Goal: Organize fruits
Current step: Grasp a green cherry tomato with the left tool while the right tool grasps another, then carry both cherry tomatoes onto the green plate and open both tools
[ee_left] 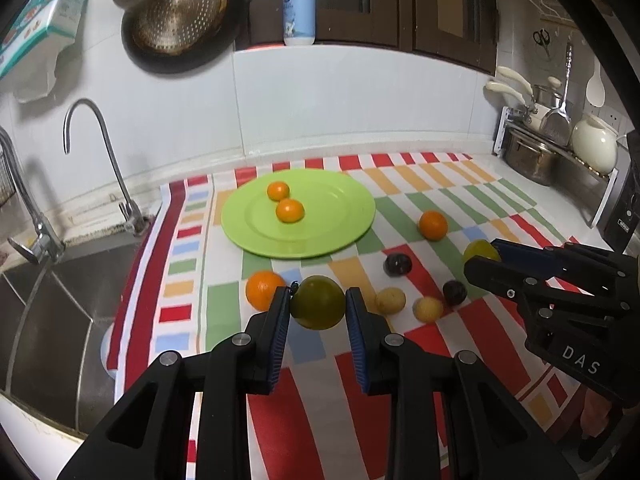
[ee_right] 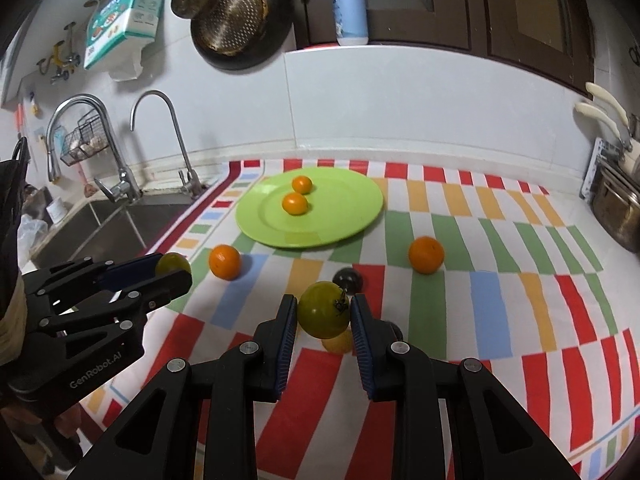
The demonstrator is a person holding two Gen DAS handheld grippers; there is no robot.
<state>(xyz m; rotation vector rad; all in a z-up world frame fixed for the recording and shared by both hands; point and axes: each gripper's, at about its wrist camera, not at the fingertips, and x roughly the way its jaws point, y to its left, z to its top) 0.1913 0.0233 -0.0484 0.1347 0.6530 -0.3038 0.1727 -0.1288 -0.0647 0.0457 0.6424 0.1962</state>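
A green plate (ee_left: 336,220) (ee_right: 352,216) holds two small oranges (ee_left: 289,210) (ee_right: 295,203) on the striped cloth. My left gripper (ee_left: 318,306) is shut on a green tomato (ee_left: 317,302), which also shows in the right wrist view (ee_right: 173,263). My right gripper (ee_right: 324,312) is shut on another green tomato (ee_right: 323,310), seen at the right in the left wrist view (ee_left: 480,250). Loose oranges (ee_left: 264,290) (ee_left: 433,225) (ee_right: 426,255), two dark plums (ee_left: 397,265) (ee_left: 455,292) and two small yellow fruits (ee_left: 390,300) (ee_left: 427,309) lie on the cloth.
A steel sink (ee_left: 52,304) with two taps (ee_left: 100,160) is on the left. Pots and utensils (ee_left: 536,156) stand at the far right. A soap bottle (ee_left: 299,10) sits on the ledge; a pan and strainer (ee_left: 180,16) hang on the wall.
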